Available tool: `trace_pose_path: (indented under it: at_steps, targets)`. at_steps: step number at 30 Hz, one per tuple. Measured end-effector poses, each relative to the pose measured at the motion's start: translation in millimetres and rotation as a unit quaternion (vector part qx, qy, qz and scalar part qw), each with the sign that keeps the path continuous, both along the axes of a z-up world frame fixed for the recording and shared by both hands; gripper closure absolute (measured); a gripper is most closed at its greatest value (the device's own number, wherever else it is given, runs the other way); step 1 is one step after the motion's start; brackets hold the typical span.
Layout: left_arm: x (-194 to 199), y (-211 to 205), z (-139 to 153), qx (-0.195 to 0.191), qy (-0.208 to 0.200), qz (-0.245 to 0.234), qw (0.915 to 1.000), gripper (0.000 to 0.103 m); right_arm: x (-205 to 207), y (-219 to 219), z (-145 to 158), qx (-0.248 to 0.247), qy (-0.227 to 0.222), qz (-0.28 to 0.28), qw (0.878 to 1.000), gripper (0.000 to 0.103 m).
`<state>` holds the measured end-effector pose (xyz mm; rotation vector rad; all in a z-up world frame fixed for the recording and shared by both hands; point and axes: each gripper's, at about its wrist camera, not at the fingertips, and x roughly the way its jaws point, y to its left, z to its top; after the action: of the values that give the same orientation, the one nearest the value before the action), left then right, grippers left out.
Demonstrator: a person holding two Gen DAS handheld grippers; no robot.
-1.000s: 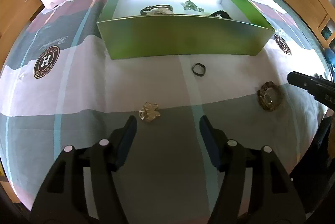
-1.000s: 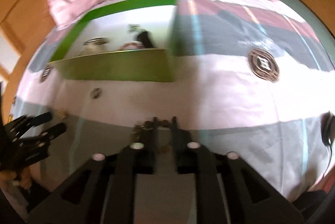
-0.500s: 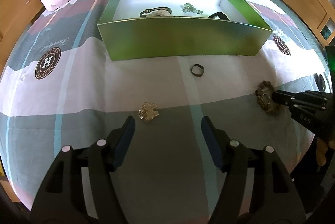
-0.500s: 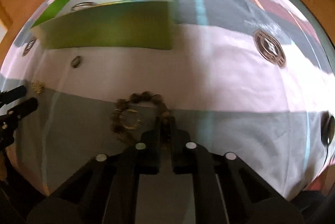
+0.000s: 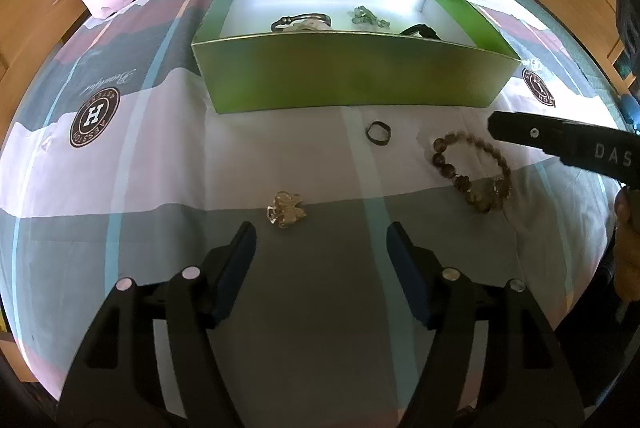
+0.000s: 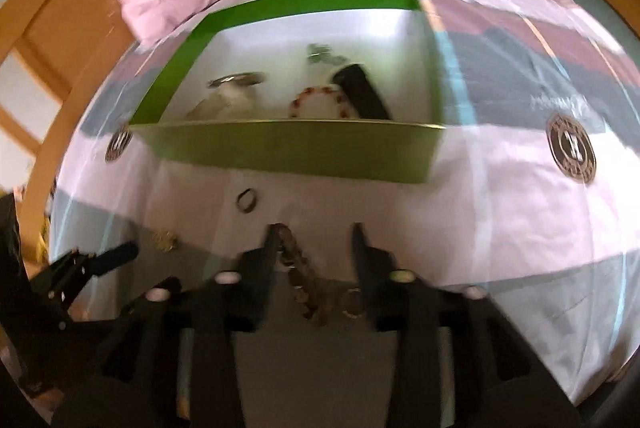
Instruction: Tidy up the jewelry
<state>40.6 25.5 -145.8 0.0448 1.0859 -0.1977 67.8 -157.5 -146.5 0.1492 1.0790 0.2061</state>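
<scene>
— Between the right gripper (image 6: pixel 314 244)'s fingers, see it? The beaded bracelet (image 5: pixel 472 170) lies flat on the bed sheet (image 5: pixel 160 156), just in front of the green box (image 5: pixel 352 76).

— Has it got hold of it?

— No. Those fingers have just been opening; they stand partly apart, one strand of beads running up along the inside of the left finger, nothing pinched. The loop is stretched out, its long axis running roughly along the line the fingers point.

— And the other hand?

— The left gripper (image 5: pixel 320 240) hovers with its fingers wide and empty. The gold brooch (image 5: pixel 286 214) sits just beyond its tips, a little left of centre. The dark ring (image 5: pixel 378 133) is farther on, nearer the box.

— So who takes the bracelet?

— The right, I'd say; it's right over it, and the left is well off to the side. It would have to close across the strand, then carry it forward over the near wall, where other pieces already lie.
</scene>
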Motion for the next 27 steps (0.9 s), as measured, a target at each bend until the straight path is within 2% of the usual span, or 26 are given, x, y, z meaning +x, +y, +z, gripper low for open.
trace_pose_path:
  at_steps: [4, 9, 12, 18, 19, 20, 21, 27]
  targets:
    - [2.0, 0.4, -1.7, 0.001, 0.001, 0.001, 1.0000, 0.035, -10.1, -13.6, -12.7, -0.063, 0.003, 0.002, 0.998, 0.062]
    - [3.0, -0.3, -4.1, 0.002, 0.004, 0.000, 1.0000, 0.035, -28.0, -28.3, -24.4, -0.078, 0.021, 0.013, 0.997, 0.063]
    - [3.0, -0.2, -4.9, 0.002, 0.005, 0.001, 1.0000, 0.035, -37.7, -22.1, -31.7, -0.100, 0.024, 0.050, 0.993, 0.063]
    - [4.5, -4.2, -7.5, 0.003, 0.008, -0.002, 1.0000, 0.035, -31.8, 5.4, -45.5, -0.099, 0.018, 0.086, 0.991, 0.064]
    - [5.1, -4.7, -8.3, 0.003, 0.009, -0.002, 1.0000, 0.035, -28.6, 10.2, -46.3, -0.102, 0.012, 0.086, 0.991, 0.068]
    - [5.4, -4.9, -8.8, 0.004, 0.009, -0.002, 0.9999, 0.035, -25.5, 11.5, -46.1, -0.099, 0.009, 0.086, 0.991, 0.078]
    - [5.8, -4.7, -9.2, 0.004, 0.010, -0.001, 0.9999, 0.035, -22.8, 11.8, -46.0, -0.094, 0.009, 0.083, 0.992, 0.082]
    - [6.6, -2.2, -9.2, 0.002, 0.009, 0.002, 1.0000, 0.035, -28.0, 1.0, -42.6, -0.096, 0.019, 0.083, 0.992, 0.082]
